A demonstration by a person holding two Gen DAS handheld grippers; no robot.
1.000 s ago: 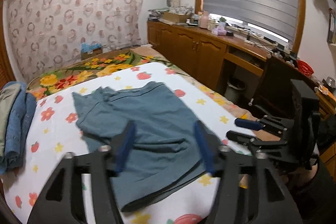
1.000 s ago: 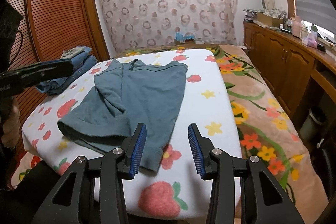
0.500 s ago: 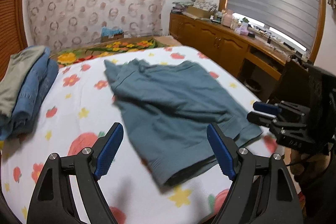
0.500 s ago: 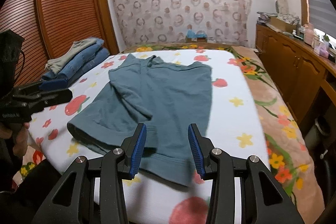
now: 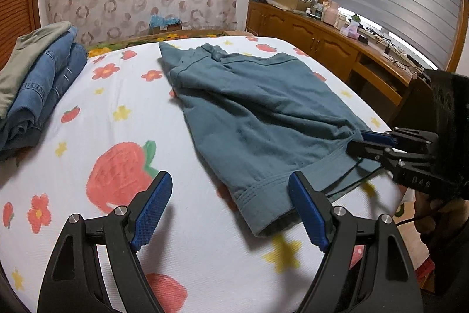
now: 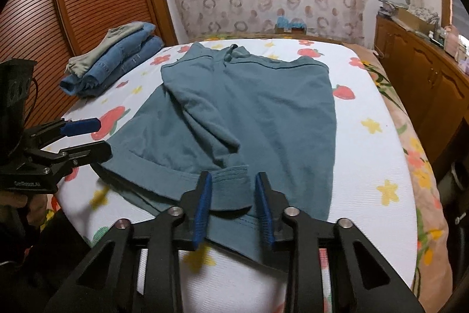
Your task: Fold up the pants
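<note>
A: Clothes first, on the far left. What lies there?

B: Folded jeans [image 5: 44, 90] lie in a stack with a grey-green garment [image 5: 26, 49] on top, at the left edge of the bed cover [image 5: 123, 137]. The cover is white, with strawberries and flowers printed on it.

A: And the left gripper [image 5: 230, 209]?

B: Its blue pads [image 5: 151, 207] are spread wide. It hangs low over the near edge of the bed. One pad is over the bare cover, the other is just beside the hem of one leg. It holds nothing.

A: Where are the pants [image 5: 258, 113]?

B: They lie in the middle of the cover. They are teal and short, with the waistband toward the far wall and the leg hems toward the near edge. One leg lies partly across the other.

A: And the right gripper [image 6: 234, 206]?

B: It is lower, at the near hem. Its pads stand on both sides of the cuff [image 6: 231, 189], which sits between them. A gap shows on each side, so it is not pinching yet.

A: Farther right?

B: A wooden cabinet [image 6: 422, 72] runs along the wall.
</note>
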